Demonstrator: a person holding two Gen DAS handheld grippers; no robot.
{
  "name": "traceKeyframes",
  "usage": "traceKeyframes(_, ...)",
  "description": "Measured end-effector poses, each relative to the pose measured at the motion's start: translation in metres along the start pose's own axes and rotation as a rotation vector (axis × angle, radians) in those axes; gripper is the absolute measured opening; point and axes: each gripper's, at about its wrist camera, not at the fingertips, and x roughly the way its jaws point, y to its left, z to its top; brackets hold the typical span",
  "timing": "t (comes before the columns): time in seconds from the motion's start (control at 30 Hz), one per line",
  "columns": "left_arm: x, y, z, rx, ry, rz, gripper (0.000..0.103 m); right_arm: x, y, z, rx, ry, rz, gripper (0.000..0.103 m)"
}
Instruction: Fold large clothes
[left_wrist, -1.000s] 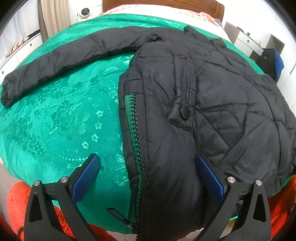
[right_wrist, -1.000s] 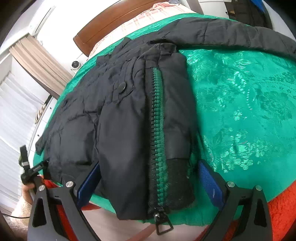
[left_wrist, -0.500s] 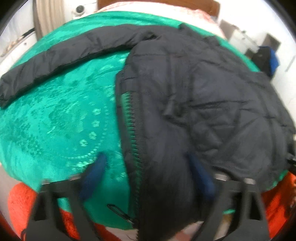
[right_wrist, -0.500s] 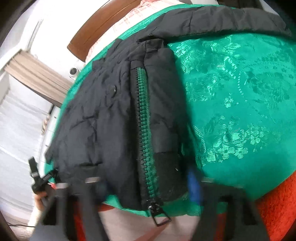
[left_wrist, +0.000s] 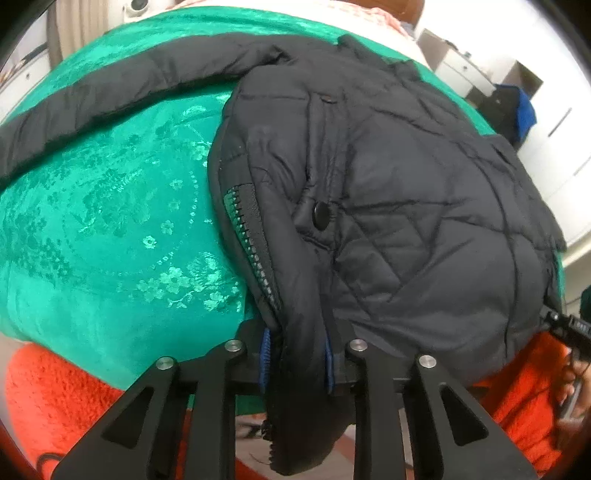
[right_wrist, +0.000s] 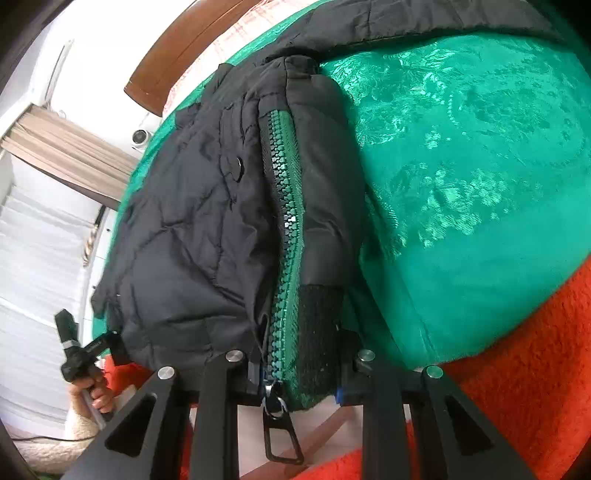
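Two grippers are clamped on the near hem of the black quilted puffer jacket (left_wrist: 424, 206), which lies on the green floral satin bedspread (left_wrist: 110, 229) and hangs a little over its near edge.

My left gripper (left_wrist: 295, 363) has just been closing, and its blue pads now pinch a thick fold of the jacket's front edge, just beside the green-taped zipper (left_wrist: 251, 243). Past that fold, one black sleeve (left_wrist: 122, 88) stretches out flat across the bedspread toward the far left. A black snap button (left_wrist: 320, 215) sits on the jacket's front, further up the bedspread from my grip.

My right gripper (right_wrist: 299, 380) has also just been closing, and it bites the hem corner where the zipper ends, on the dark knit band (right_wrist: 317, 332). The metal zipper pull (right_wrist: 279, 432) dangles below the jaws, off the bedspread's edge.

Under the bedspread an orange fleece blanket (right_wrist: 517, 369) shows along the near side. At the far end of the bedspread I see a brown wooden headboard (right_wrist: 184, 48). Near the bedspread's left edge in the right view, a hand (right_wrist: 94, 397) holds the other gripper's handle.
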Motion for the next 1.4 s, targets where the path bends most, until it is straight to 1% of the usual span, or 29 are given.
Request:
traceKeyframes(0.1, -0.005, -0.005, 0.000, 0.031, -0.022, 0.041, 0.038, -0.005, 0.006, 0.001, -0.030, -0.019, -0.040, 0.036)
traceKeyframes(0.17, -0.013, -0.004, -0.001, 0.023, -0.043, 0.047, 0.061, -0.011, 0.006, 0.001, -0.025, -0.039, -0.073, 0.064)
traceKeyframes(0.2, -0.018, -0.002, -0.001, 0.011, -0.057, 0.045, 0.065, -0.017, 0.005, 0.002, -0.012, -0.061, -0.094, 0.069)
traceKeyframes(0.23, -0.025, -0.001, -0.001, -0.003, -0.077, 0.039, 0.067, -0.022, 0.005, 0.002, -0.005, -0.073, -0.103, 0.071)
traceKeyframes(0.3, -0.043, 0.003, 0.001, -0.031, -0.126, 0.019, 0.069, -0.036, 0.006, 0.004, -0.004, -0.118, -0.138, 0.072)
traceKeyframes(0.33, -0.052, 0.005, 0.004, -0.042, -0.155, 0.016, 0.075, -0.044, 0.009, 0.005, -0.021, -0.154, -0.164, 0.073)
traceKeyframes(0.37, -0.063, 0.007, 0.008, -0.051, -0.195, 0.023, 0.083, -0.048, 0.013, 0.005, -0.038, -0.178, -0.183, 0.076)
traceKeyframes(0.4, -0.071, 0.007, 0.011, -0.056, -0.233, 0.038, 0.087, -0.054, 0.021, 0.005, -0.076, -0.219, -0.220, 0.077)
traceKeyframes(0.43, -0.083, 0.006, 0.017, -0.063, -0.287, 0.071, 0.094, -0.059, 0.031, 0.007, -0.117, -0.253, -0.248, 0.077)
traceKeyframes(0.47, -0.089, 0.005, 0.020, -0.064, -0.319, 0.090, 0.096, -0.061, 0.036, 0.010, -0.137, -0.269, -0.255, 0.078)
traceKeyframes(0.5, -0.095, 0.004, 0.024, -0.063, -0.345, 0.100, 0.096, -0.064, 0.043, 0.012, -0.165, -0.288, -0.253, 0.079)
traceKeyframes(0.57, -0.101, 0.002, 0.029, -0.063, -0.376, 0.111, 0.098, -0.066, 0.049, 0.015, -0.175, -0.294, -0.243, 0.083)
traceKeyframes(0.63, -0.104, -0.002, 0.030, -0.061, -0.398, 0.121, 0.099, -0.063, 0.050, 0.013, -0.172, -0.270, -0.240, 0.083)
traceKeyframes(0.73, -0.098, -0.007, 0.030, -0.049, -0.404, 0.134, 0.099, -0.069, 0.040, 0.006, -0.158, -0.277, -0.249, 0.083)
traceKeyframes(0.83, -0.085, -0.020, 0.031, -0.022, -0.395, 0.156, 0.099, -0.081, 0.042, 0.007, -0.183, -0.334, -0.250, 0.083)
traceKeyframes(0.9, -0.080, -0.029, 0.030, -0.001, -0.389, 0.150, 0.099, -0.086, 0.053, 0.012, -0.206, -0.355, -0.204, 0.083)
traceKeyframes(0.97, -0.076, -0.041, 0.029, 0.030, -0.387, 0.139, 0.099, -0.084, 0.067, 0.020, -0.243, -0.359, -0.155, 0.083)
traceKeyframes(1.07, -0.065, -0.056, 0.029, 0.080, -0.379, 0.139, 0.099, -0.068, 0.088, 0.028, -0.321, -0.364, -0.082, 0.083)
traceKeyframes(1.13, -0.056, -0.061, 0.028, 0.100, -0.358, 0.128, 0.100, -0.046, 0.088, 0.032, -0.330, -0.331, -0.071, 0.083)
traceKeyframes(1.17, -0.047, -0.063, 0.027, 0.112, -0.335, 0.115, 0.100, -0.030, 0.084, 0.033, -0.322, -0.297, -0.082, 0.083)
traceKeyframes(1.23, -0.030, -0.065, 0.024, 0.127, -0.290, 0.112, 0.100, 0.009, 0.066, 0.033, -0.277, -0.179, -0.147, 0.083)
traceKeyframes(1.27, -0.020, -0.066, 0.021, 0.139, -0.261, 0.117, 0.100, 0.022, 0.058, 0.029, -0.256, -0.136, -0.165, 0.084)
traceKeyframes(1.33, -0.004, -0.069, 0.014, 0.162, -0.211, 0.133, 0.100, 0.023, 0.054, 0.022, -0.267, -0.162, -0.151, 0.084)
traceKeyframes(1.4, 0.003, -0.070, 0.008, 0.184, -0.218, 0.158, 0.102, 0.022, 0.057, 0.021, -0.278, -0.152, -0.160, 0.084)
